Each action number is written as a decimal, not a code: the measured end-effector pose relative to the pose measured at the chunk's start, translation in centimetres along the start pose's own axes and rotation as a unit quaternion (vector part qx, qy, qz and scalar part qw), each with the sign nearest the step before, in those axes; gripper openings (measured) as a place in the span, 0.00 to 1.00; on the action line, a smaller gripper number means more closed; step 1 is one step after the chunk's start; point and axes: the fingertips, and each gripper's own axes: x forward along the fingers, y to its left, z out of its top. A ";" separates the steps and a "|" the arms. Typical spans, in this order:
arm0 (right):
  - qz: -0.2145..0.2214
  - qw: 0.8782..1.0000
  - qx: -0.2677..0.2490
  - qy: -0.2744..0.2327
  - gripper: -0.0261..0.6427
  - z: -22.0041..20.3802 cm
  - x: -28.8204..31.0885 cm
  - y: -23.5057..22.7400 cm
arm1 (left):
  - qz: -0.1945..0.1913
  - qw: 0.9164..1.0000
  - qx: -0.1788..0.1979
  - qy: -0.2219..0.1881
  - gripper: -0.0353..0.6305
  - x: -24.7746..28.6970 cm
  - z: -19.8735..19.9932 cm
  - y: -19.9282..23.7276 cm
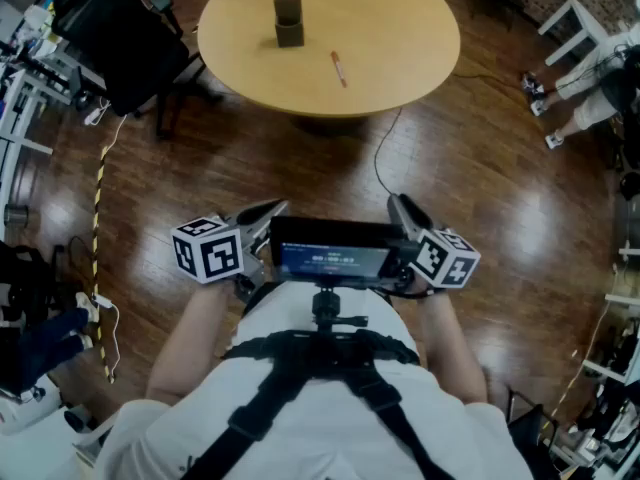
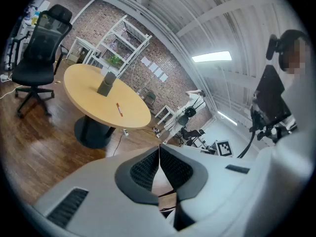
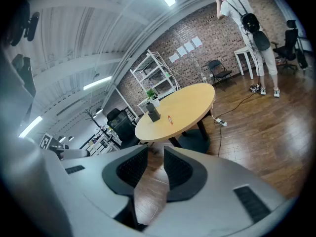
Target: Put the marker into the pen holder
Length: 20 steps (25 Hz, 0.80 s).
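You hold both grippers low in the head view, close to your body, one on each side of a dark screen (image 1: 335,253) mounted in front of you.

Your left gripper (image 1: 262,214) sits at the left end of the screen. In the left gripper view its jaws are pressed together tip to tip, with nothing caught between them. Your right gripper (image 1: 405,211) sits at the right end. In the right gripper view its jaws stand apart with a clear gap, and only wooden floor (image 3: 256,132) shows through it, so that gripper holds nothing either.

The marker (image 1: 339,69), slim and reddish, lies flat on the round wooden table (image 1: 400,18) at the top of the head view, a little right of the tabletop's middle. The pen holder (image 1: 288,22), a dark square cup, stands upright up and to the left of the marker, apart from it. Both are well apart from your grippers, with open floor in between.

A black office chair (image 1: 120,38) stands at the upper left of the head view, just beside the table. A thin cable (image 1: 383,158) trails across the floor from under the table's lower right edge. In the right gripper view a white shelf (image 3: 153,73) stands against the brick wall behind the table, and a person (image 3: 247,28) stands at the upper right with their back turned.
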 end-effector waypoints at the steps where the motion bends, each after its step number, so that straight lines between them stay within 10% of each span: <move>1: 0.001 1.000 0.000 0.001 0.19 0.1 -0.2 -0.2 | 0.011 1.000 0.001 0.002 0.06 0.0 0.1 0.0; 20: 0.028 0.999 -0.022 0.032 0.19 1.0 0.0 -3.3 | 0.071 0.997 0.007 -0.033 0.29 1.6 -0.3 -1.2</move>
